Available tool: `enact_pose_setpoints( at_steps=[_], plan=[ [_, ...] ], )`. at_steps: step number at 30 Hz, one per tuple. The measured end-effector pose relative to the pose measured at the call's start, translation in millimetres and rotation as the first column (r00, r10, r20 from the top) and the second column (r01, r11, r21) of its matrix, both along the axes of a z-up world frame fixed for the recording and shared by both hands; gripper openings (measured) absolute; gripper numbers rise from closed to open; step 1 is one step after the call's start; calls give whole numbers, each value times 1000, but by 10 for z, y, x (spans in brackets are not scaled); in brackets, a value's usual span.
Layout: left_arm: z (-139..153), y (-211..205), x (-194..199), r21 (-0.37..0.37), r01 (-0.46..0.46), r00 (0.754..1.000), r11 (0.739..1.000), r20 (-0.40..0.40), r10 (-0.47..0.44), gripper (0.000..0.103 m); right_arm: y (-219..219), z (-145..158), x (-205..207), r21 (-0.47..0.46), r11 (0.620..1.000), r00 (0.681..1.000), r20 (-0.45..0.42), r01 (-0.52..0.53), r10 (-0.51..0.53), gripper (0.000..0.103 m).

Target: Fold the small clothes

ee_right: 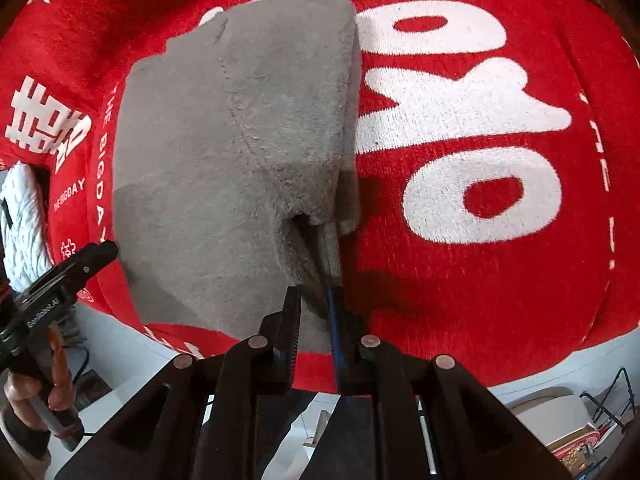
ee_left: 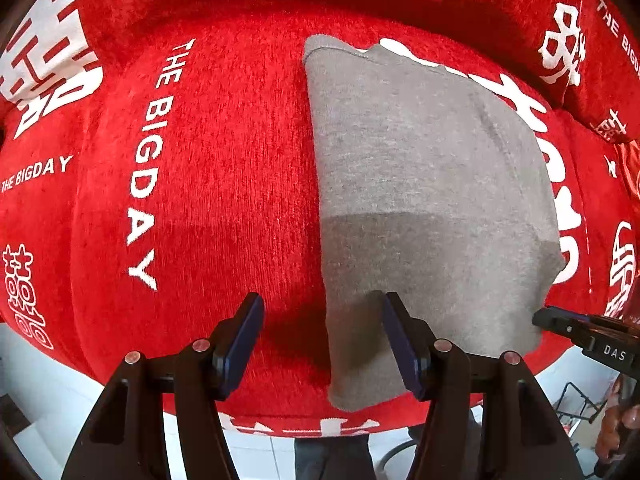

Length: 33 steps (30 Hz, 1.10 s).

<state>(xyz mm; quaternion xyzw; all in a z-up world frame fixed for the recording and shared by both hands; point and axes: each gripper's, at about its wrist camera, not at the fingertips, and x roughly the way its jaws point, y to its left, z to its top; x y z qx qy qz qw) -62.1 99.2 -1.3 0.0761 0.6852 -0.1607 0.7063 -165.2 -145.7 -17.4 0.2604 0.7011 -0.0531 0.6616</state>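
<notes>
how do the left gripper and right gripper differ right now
The left gripper is open, its fingers spread wide over the near left edge of the grey garment, pinching nothing. The right gripper is nearly shut, clamped on a raised fold at the garment's near right edge. Both share black frames with blue pads and sit above the red blanket.

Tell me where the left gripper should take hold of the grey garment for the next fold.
Probably the near left corner of the grey garment, approached from the front edge of the red blanket. The open left gripper straddles that straight edge, which overhangs slightly.
</notes>
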Motion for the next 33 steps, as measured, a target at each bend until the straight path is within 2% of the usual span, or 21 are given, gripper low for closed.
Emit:
enact_pose_setpoints(
  at_steps=[4,14,15,16,18,20,22,23,27,29,33],
  plan=[
    [104,-33,-19,19,22,999,1000,28,-22,63,-24,120,4,-5,1000,1000,11,18,-18,17],
    [377,-142,-149,24,64,997,998,37,-65,63,-87,391,-15,-32,998,998,32,57,-56,17],
    [401,-154,-164,31,65,997,997,43,-66,78,-79,424,-10,-36,998,998,34,57,-55,17],
    [428,-165,-173,42,65,997,997,49,-67,102,-80,468,-4,-37,998,998,37,59,-57,17],
    [512,-181,-199,52,62,995,997,81,-66,103,-77,532,-10,-29,997,997,42,69,-68,17],
    [585,-198,-220,40,64,994,997,83,-67,103,-68,593,-8,-40,997,997,39,70,-69,26],
    [653,-200,-220,41,53,995,998,85,-57,103,-33,664,2,-57,997,998,39,60,-58,68],
    [679,-197,-217,38,48,995,998,86,-51,103,-7,721,13,-64,997,998,50,50,-47,74],
    [831,-164,-193,0,14,997,1000,77,-14,103,98,958,82,-143,990,997,77,-8,19,81],
    [901,-176,-191,22,17,996,1000,91,-19,103,144,1089,119,-187,982,995,92,-27,45,81],
    [1067,-192,-205,74,37,989,997,141,-48,103,216,1298,146,-268,963,991,116,-37,70,94]
  ],
)
